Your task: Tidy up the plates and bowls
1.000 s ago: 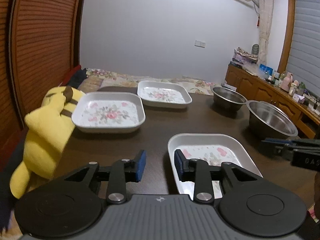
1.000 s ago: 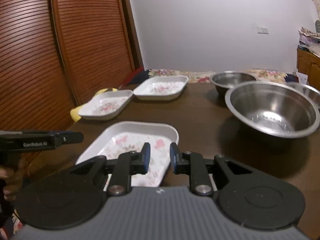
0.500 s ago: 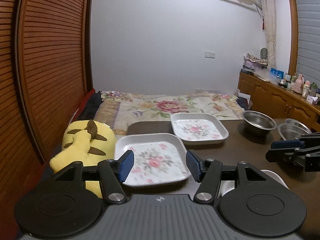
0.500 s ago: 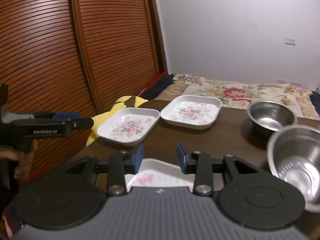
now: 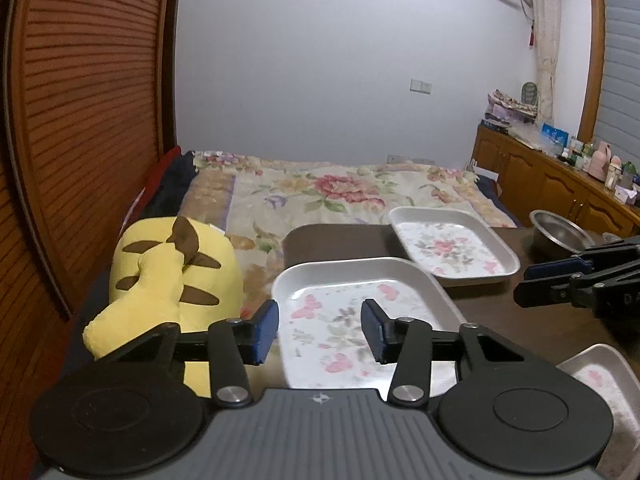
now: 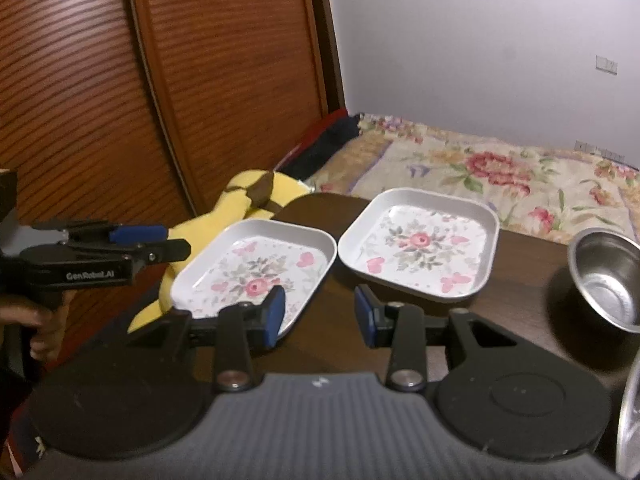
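Observation:
Two white floral plates lie side by side on the dark table (image 6: 520, 264): the left plate (image 5: 360, 268) (image 6: 256, 264) by the table's left edge and the right plate (image 5: 448, 244) (image 6: 420, 248) farther back. My left gripper (image 5: 320, 332) (image 6: 176, 242) hovers above the left plate's near left part, its jaws closing with no pad touching the plate. My right gripper (image 6: 320, 312) (image 5: 524, 286) hangs over the bare table before the gap between the two plates, open and holding nothing. A third floral plate (image 5: 600, 376) shows at the lower right.
A yellow plush toy (image 5: 168, 272) (image 6: 244, 196) leans at the table's left edge. A small steel bowl (image 6: 608, 276) (image 5: 558, 234) stands on the right, with a bigger bowl's rim (image 6: 628, 420) nearer. A flowered bed (image 5: 340, 192) lies beyond, and slatted wooden doors (image 6: 200, 80) stand at left.
Both grippers moved forward over the table, from the near plate toward the two far plates. The left jaws widened, then narrowed somewhat. The right jaws opened wider.

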`<state>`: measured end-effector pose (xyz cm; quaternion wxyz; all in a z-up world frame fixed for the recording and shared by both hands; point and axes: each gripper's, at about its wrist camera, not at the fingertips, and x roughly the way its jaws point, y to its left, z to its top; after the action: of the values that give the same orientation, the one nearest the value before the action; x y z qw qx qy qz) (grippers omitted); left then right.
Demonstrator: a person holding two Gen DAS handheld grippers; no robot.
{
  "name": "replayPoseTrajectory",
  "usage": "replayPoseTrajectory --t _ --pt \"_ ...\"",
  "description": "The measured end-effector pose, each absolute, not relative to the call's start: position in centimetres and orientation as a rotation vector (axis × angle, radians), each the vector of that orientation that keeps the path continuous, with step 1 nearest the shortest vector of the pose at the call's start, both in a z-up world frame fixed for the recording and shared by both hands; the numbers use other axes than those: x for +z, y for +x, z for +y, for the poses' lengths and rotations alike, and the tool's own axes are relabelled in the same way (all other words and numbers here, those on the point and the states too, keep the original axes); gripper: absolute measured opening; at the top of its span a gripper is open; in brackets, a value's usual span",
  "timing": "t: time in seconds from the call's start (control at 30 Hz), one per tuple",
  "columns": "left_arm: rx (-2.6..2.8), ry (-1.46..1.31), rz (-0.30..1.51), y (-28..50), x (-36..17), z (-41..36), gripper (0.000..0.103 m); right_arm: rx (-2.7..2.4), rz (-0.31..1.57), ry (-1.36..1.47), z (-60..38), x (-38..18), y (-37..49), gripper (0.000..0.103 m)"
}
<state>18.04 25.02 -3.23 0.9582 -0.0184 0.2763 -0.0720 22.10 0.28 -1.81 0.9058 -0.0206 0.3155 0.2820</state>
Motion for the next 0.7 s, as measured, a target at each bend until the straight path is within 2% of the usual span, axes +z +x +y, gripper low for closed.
replayPoseTrajectory --t 0.3,0.47,0.63,0.7 --pt "-0.176 -0.096 0.592 19.8 -5.1 27.5 0.039 0.603 0.744 -0.058 3.5 -3.5 24.9 0.040" --pt "-0.201 -0.117 0.605 20.2 -5.8 27.8 0.030 0.604 0.771 -0.074 4.5 -4.1 25.6 0.040" --pt "-0.210 -0.131 0.611 20.0 -6.1 27.8 0.029 0.603 0.797 -0.082 4.8 -4.8 26.0 0.036" --pt "-0.211 -0.140 0.614 19.9 -6.2 27.9 0.029 0.600 0.813 -0.076 4.8 -5.1 26.3 0.032"
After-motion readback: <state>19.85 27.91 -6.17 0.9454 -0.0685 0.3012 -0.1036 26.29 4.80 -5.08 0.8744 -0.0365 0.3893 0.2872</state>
